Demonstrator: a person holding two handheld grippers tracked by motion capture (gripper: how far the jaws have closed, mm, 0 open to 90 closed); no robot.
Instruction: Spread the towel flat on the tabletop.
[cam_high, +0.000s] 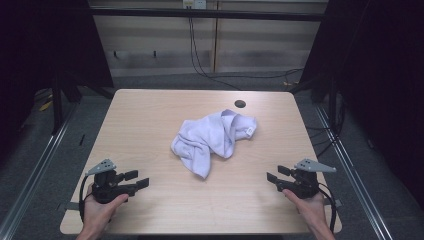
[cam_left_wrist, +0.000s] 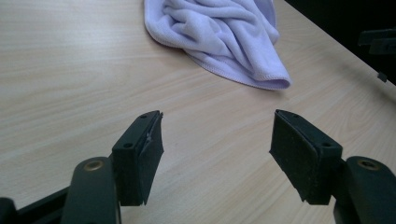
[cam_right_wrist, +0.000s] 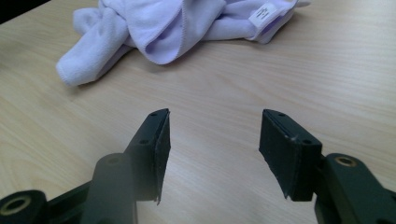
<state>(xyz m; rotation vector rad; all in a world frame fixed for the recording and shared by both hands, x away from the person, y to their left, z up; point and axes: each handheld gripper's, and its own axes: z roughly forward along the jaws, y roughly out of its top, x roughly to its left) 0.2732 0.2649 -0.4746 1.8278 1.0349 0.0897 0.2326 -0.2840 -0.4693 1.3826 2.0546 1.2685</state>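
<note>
A crumpled pale lilac towel (cam_high: 212, 139) lies in a heap near the middle of the wooden table (cam_high: 150, 115), with a white label at its right end. My left gripper (cam_high: 137, 179) rests near the table's front left, jaws open and pointing toward the towel, nothing between them. At the front right, my right gripper (cam_high: 277, 174) is open too and points left toward the towel. In the left gripper view the towel (cam_left_wrist: 224, 37) lies well ahead of the open left gripper (cam_left_wrist: 217, 140). The right gripper view shows the towel (cam_right_wrist: 163, 28) beyond the open right gripper (cam_right_wrist: 215, 140).
A round cable hole (cam_high: 240, 104) sits in the table near its far edge. Dark frame posts and curtains stand at both sides, and cables (cam_high: 200, 60) run down the back wall. Grey floor surrounds the table.
</note>
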